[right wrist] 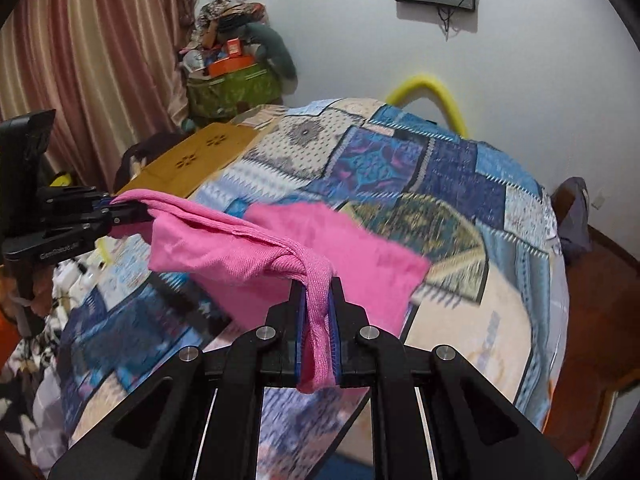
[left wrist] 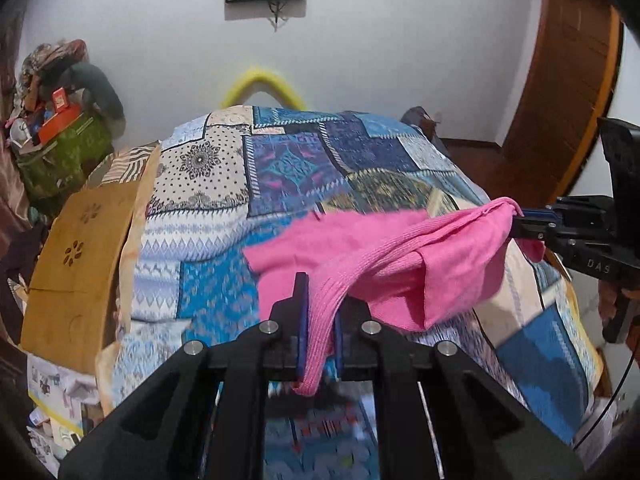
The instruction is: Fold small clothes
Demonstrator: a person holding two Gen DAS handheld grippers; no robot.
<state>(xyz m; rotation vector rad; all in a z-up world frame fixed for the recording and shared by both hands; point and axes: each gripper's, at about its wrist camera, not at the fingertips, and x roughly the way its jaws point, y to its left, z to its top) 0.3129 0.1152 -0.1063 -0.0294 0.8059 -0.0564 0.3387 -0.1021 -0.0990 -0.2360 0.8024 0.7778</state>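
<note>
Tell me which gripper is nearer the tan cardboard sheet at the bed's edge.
Left. The left gripper, shut on the pink garment, is on the side of the cardboard sheet. The right gripper grips the garment's other end, farther across the bed.

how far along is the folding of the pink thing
Done: both tools are clamped on the pink garment, left tool and right tool each pinching a bunched edge. In hand: it hangs stretched between them above the patchwork bedspread. Left: no fold is visible yet; it needs laying flat and folding.
</note>
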